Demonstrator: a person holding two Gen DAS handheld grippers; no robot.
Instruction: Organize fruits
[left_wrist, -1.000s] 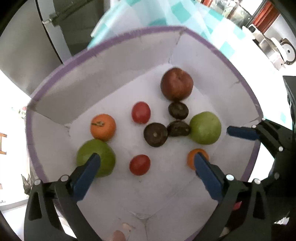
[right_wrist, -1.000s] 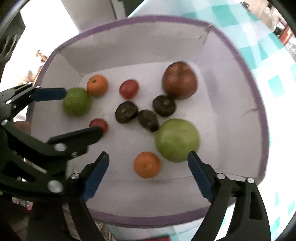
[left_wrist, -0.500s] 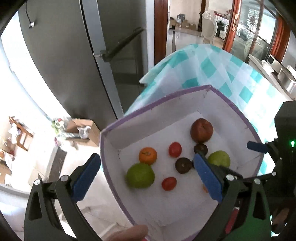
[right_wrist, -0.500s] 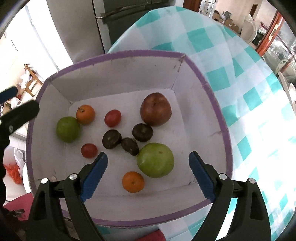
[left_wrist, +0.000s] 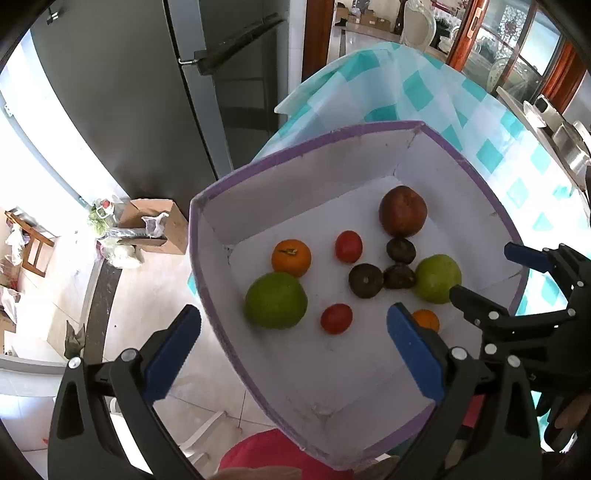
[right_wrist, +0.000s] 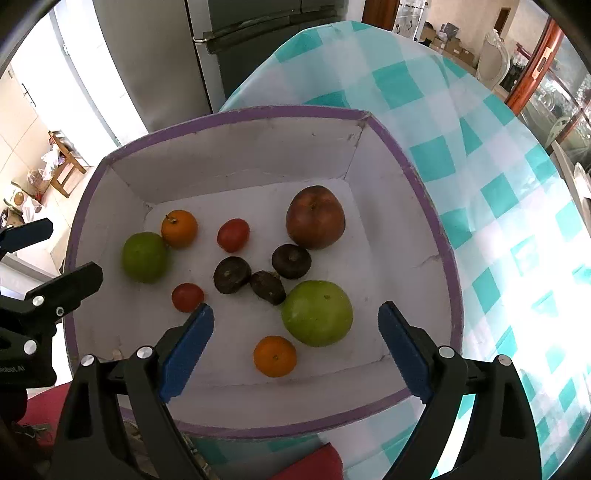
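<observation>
A white box with a purple rim (left_wrist: 207, 258) (right_wrist: 448, 280) holds several fruits: two green ones (left_wrist: 276, 300) (right_wrist: 317, 313), two oranges (left_wrist: 291, 257) (right_wrist: 274, 356), two red tomatoes (left_wrist: 348, 246) (right_wrist: 233, 235), a dark red apple (left_wrist: 402, 211) (right_wrist: 315, 217) and three dark brown fruits (left_wrist: 365, 280) (right_wrist: 233, 274). My left gripper (left_wrist: 293, 347) is open and empty above the box's near left corner. My right gripper (right_wrist: 295, 341) is open and empty above the box's near side, over the orange and green fruit.
The box sits on a table with a teal-and-white checked cloth (right_wrist: 498, 192), at its edge. A grey fridge (left_wrist: 155, 92) stands behind. A cardboard carton (left_wrist: 155, 229) and a wooden chair (left_wrist: 29, 251) are on the floor at left.
Both grippers have risen and pulled back from close over the fruits, so the whole box, table and room now show. The fruits have not moved.
</observation>
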